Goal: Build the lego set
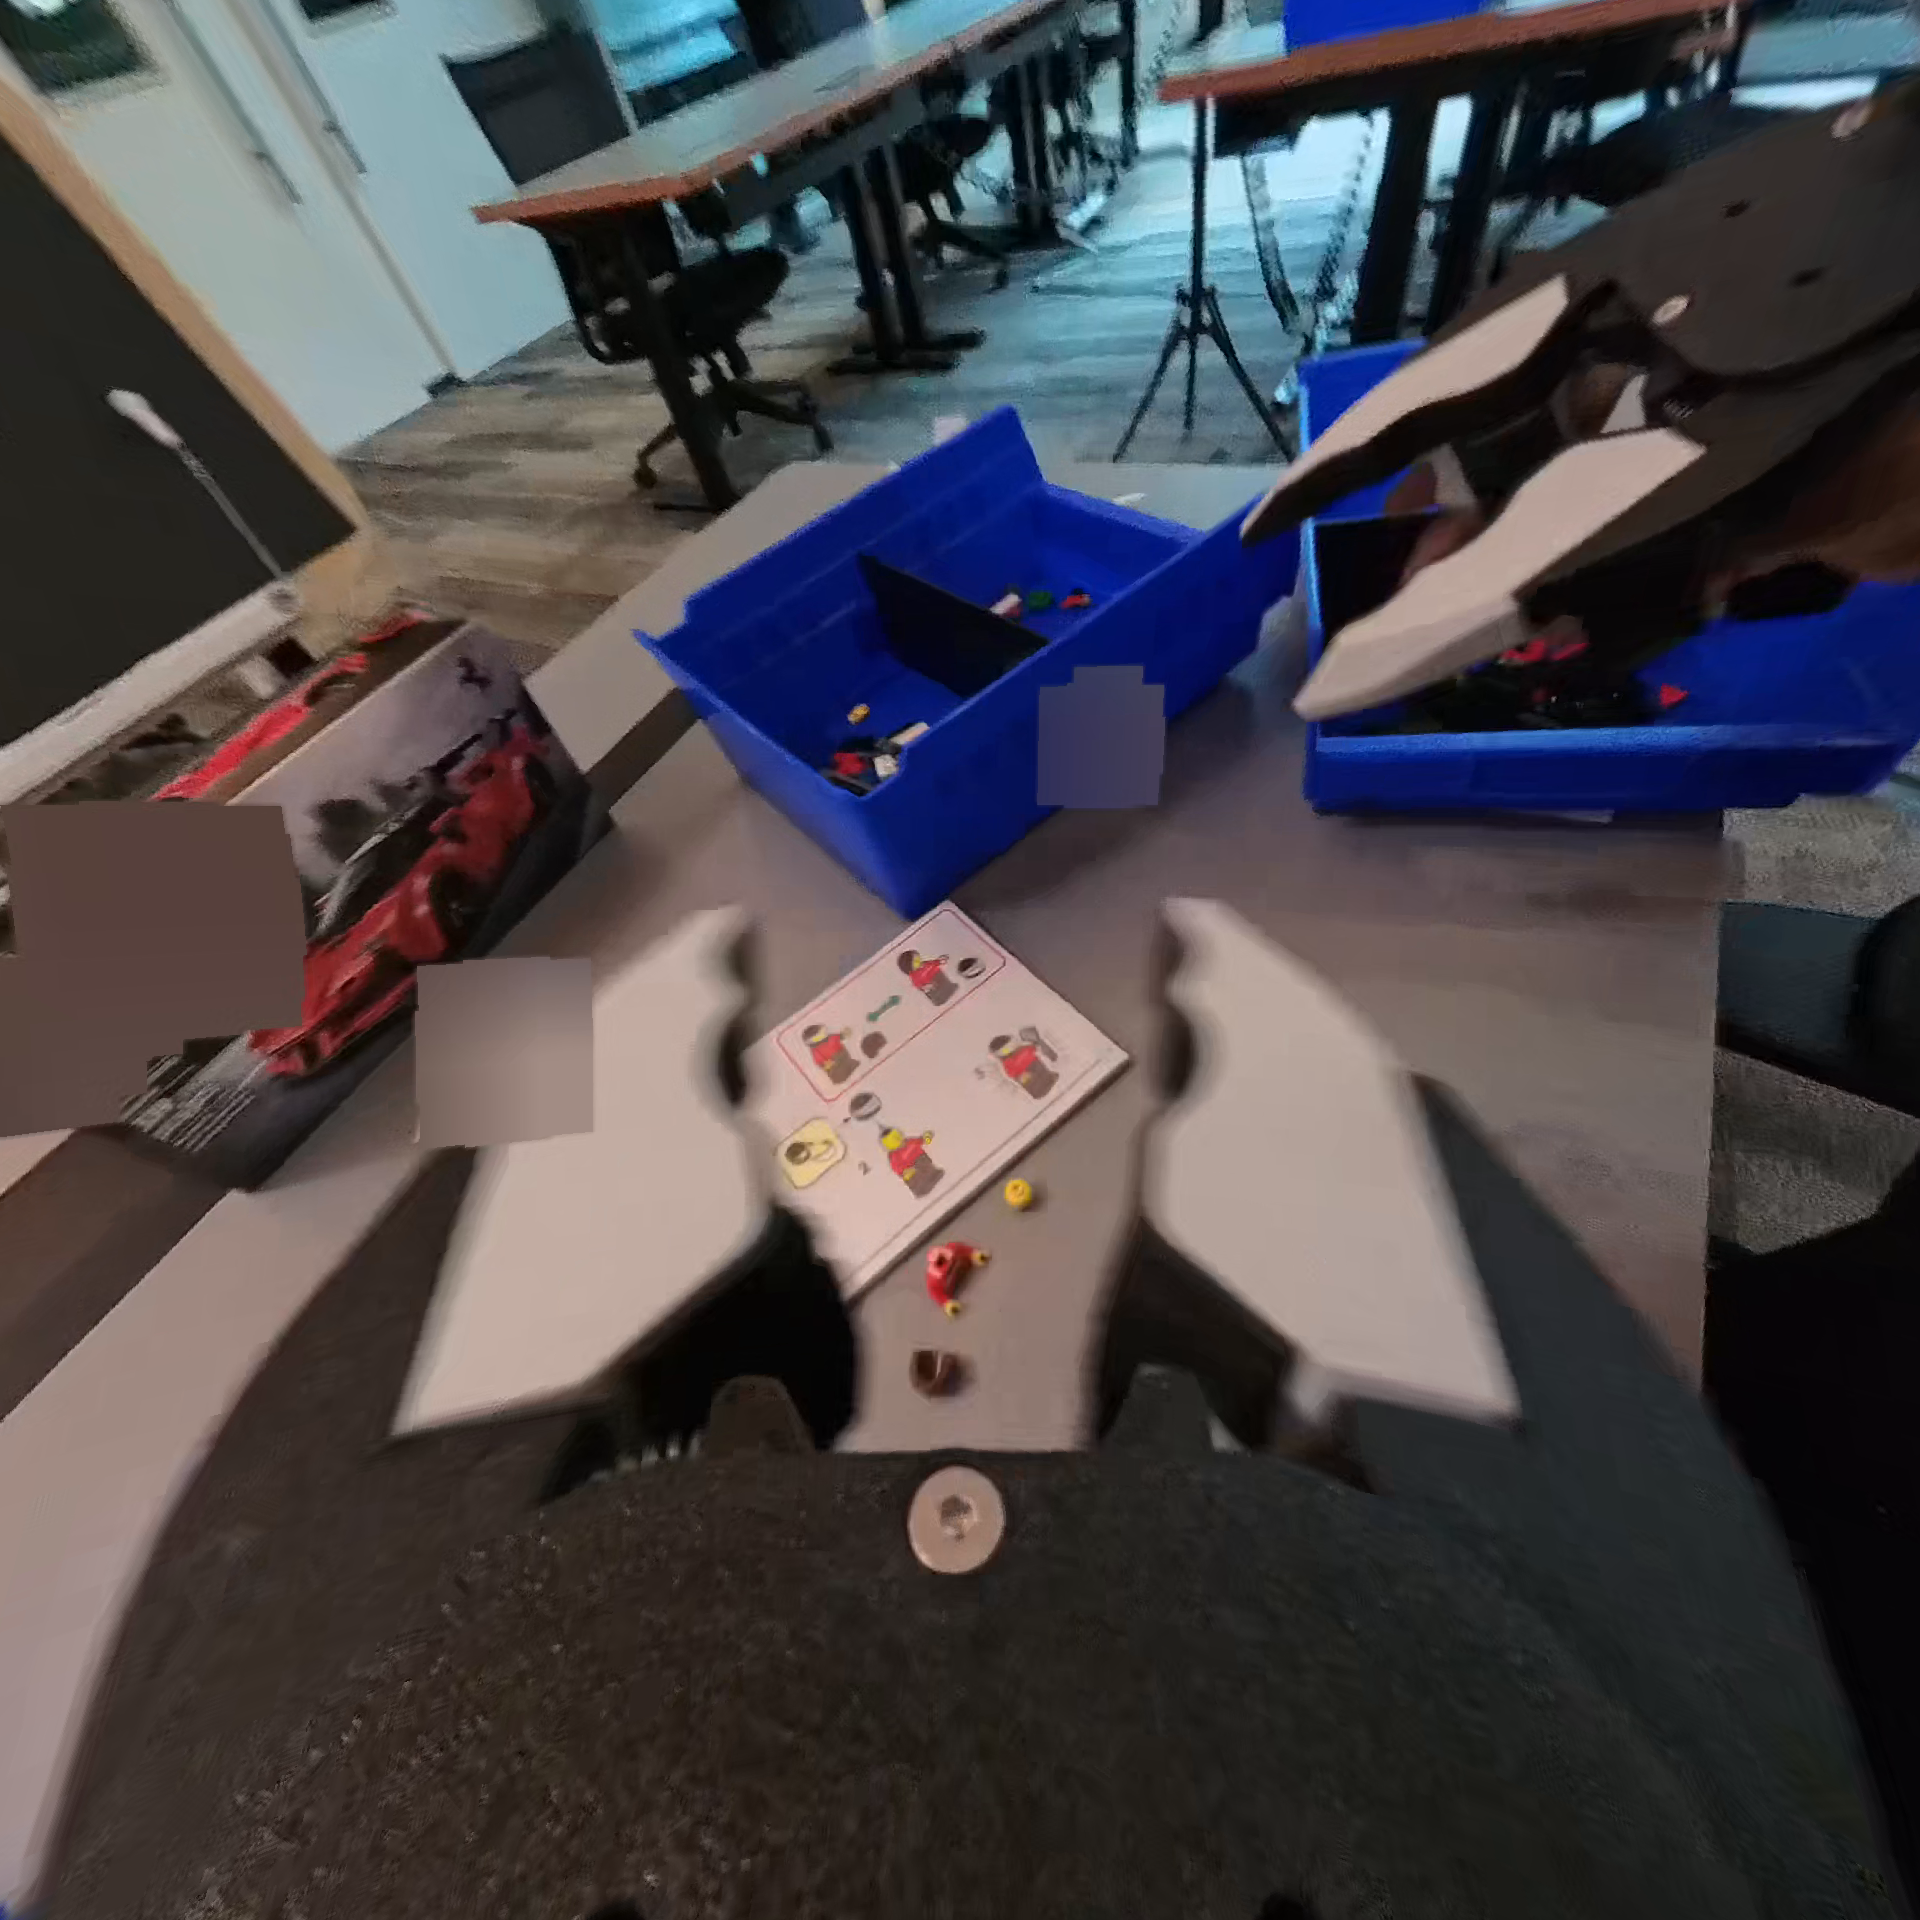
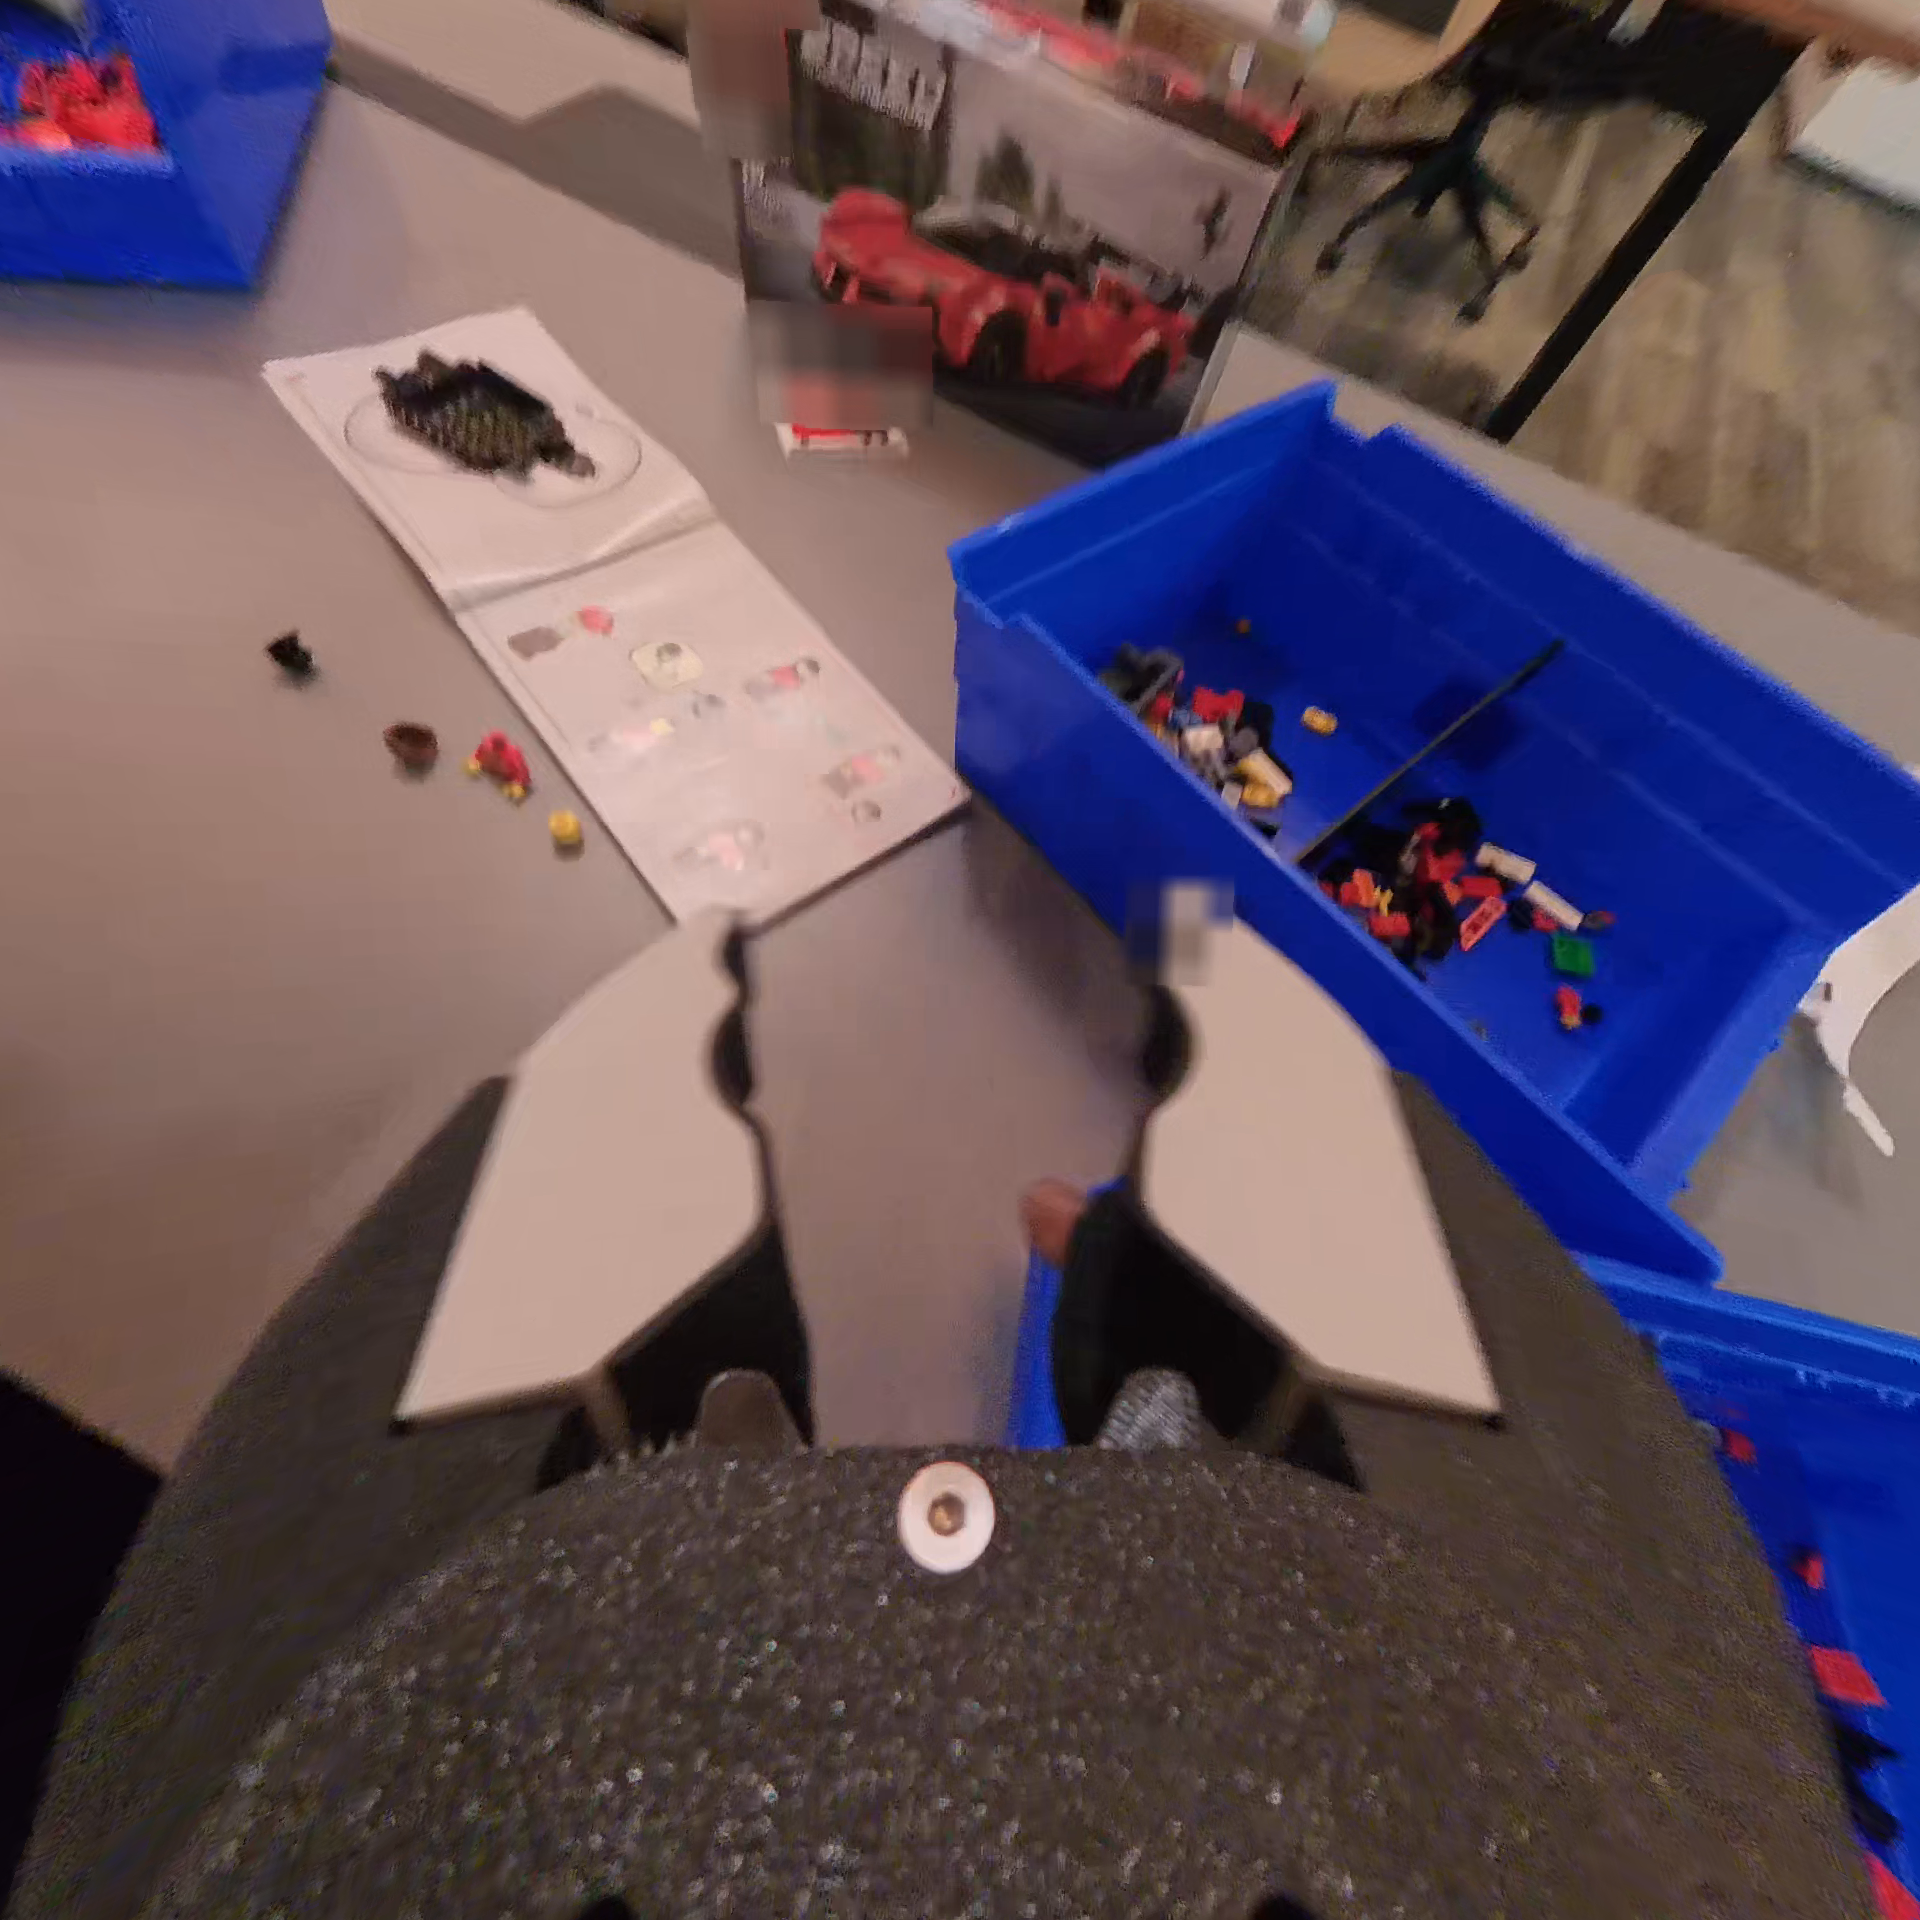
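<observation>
Fingers, left: left gripper (image 1: pixel 951 997) has its fingers spread, nothing between them; it hangs above the open booklet (image 1: pixel 940 1081) near the table (image 1: pixel 1455 987) front edge.
Fingers, right: right gripper (image 2: pixel 940 997) also spread and bare; its right finger (image 2: pixel 1278 1174) sits just at the wall of the divided blue bin (image 2: pixel 1091 748). In the left view it hovers over the second blue bin (image 1: pixel 1558 769) at the right edge.
Loose parts: yellow head (image 1: pixel 1020 1193), red torso (image 1: pixel 951 1270) and brown piece (image 1: pixel 935 1371) lie in a row on the table just beside the booklet's near edge, apart from each other. A black piece (image 2: pixel 291 655) lies further along, seen only in the right view.
Bins: the divided bin holds mixed small bricks (image 2: pixel 1236 748) on both sides of its black divider (image 2: pixel 1434 748).
Box: car-picture box (image 1: pixel 436 831) stands at the left edge, clear of both grippers.
Risk 1: parts are tiny next to wide fingers; closing off-centre would likely flick one across the table or off its edge.
Risk 2: the torso is round-shouldered and may twist or pop out if pinched on the arms.
Risk 3: a finger edge could catch the booklet page and drag it into the parts.
Risk 4: the right finger could nudge the bin wall and shift the bin.
Note: both views are blurred, so exact part poses are uncertain.
</observation>
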The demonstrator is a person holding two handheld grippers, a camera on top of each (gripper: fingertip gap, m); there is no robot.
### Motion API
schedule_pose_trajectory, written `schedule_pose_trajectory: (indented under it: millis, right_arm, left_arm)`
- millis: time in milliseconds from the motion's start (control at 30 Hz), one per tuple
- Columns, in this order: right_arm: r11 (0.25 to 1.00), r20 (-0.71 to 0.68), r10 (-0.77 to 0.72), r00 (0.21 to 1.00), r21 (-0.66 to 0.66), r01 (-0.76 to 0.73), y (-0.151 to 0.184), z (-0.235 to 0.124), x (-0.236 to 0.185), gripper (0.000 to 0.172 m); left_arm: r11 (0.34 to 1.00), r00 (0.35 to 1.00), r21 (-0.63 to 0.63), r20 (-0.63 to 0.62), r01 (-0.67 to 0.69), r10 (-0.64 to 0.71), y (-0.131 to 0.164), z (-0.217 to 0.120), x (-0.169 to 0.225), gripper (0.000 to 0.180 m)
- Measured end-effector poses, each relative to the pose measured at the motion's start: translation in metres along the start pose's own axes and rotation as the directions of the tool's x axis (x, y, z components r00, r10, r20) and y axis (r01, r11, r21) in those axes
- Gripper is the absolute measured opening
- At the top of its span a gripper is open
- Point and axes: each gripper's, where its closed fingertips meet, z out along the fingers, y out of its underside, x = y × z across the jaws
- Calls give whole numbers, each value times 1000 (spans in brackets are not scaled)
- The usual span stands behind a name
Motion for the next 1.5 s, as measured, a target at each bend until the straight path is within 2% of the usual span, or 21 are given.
schedule_pose_trajectory:
  millis: [33,67,167,200,233,267,300,400,467,533,600,633,767,800,867,967,1067,1133,1333,1433,1500]
  right_arm:
    - [999,11,-2,1000,-44,2,6,-3,4,96]
    - [997,7,-8,1000,-83,8,11,-6,11,114]
    - [990,11,-19,1000,-137,21,18,-17,31,118]
    - [988,28,-18,999,-151,22,18,-21,36,103]
    - [988,62,-37,997,-148,46,16,-26,40,69]
    - [991,94,-51,994,-118,62,10,-29,44,35]
    - [992,99,-37,994,-119,49,6,-31,51,0]
    - [979,111,-82,990,-176,101,2,-30,71,0]
    - [960,119,-151,981,-218,175,1,-25,85,20]
    - [923,140,-202,969,-305,237,4,-21,99,61]
    - [878,160,-249,955,-379,292,5,-17,115,125]
    - [853,155,-268,951,-421,309,6,-14,125,142]
    - [812,193,-297,935,-463,354,4,10,154,146]
    - [806,221,-293,930,-467,365,6,17,159,139]
    - [809,321,-306,896,-410,422,8,26,160,79]
    - [824,327,-275,904,-404,397,12,42,173,0]
    - [794,335,-343,878,-396,462,22,55,191,0]
    - [763,391,-349,852,-409,500,36,64,198,26]
    - [705,628,-314,712,-348,618,76,83,187,51]
    - [687,695,-348,629,-267,676,80,87,182,38]
    - [659,699,-392,597,-239,713,80,91,190,0]
  left_arm:
    - [999,1000,-39,-5,-13,13,0,10,0,126]
    - [996,999,-81,7,-35,36,1,20,-4,146]
    - [993,995,-59,-6,-101,100,-8,43,-8,144]
    - [994,994,-60,-53,-96,93,-10,50,-4,136]
    - [993,988,-46,-121,-104,98,-13,55,1,97]
    - [992,974,3,-189,-123,121,-20,57,9,2]
    - [994,961,37,-257,-100,106,-26,63,15,0]
    - [990,948,-33,-293,-138,122,-23,90,10,0]
    - [982,944,-56,-291,-178,154,-24,108,4,7]
    - [971,934,-116,-319,-208,162,-22,122,1,66]
    - [952,933,-212,-329,-221,143,-19,137,-9,132]
    - [937,929,-262,-346,-232,133,-16,143,-13,144]
    - [916,876,-326,-480,-233,52,-12,165,-11,128]
    - [914,847,-323,-530,-245,39,-11,167,-8,100]
    - [931,799,-288,-602,-223,5,-16,169,-1,0]
    - [956,855,-235,-518,-176,30,-23,182,-14,0]
    - [961,908,-218,-413,-169,66,-23,179,-27,6]
    - [966,905,-216,-423,-142,38,-19,165,-22,40]
    - [911,953,-366,-292,-189,81,29,163,-29,96]
    - [919,948,-344,-306,-194,86,26,170,-17,92]
    - [933,942,-305,-323,-191,87,19,174,-9,74]
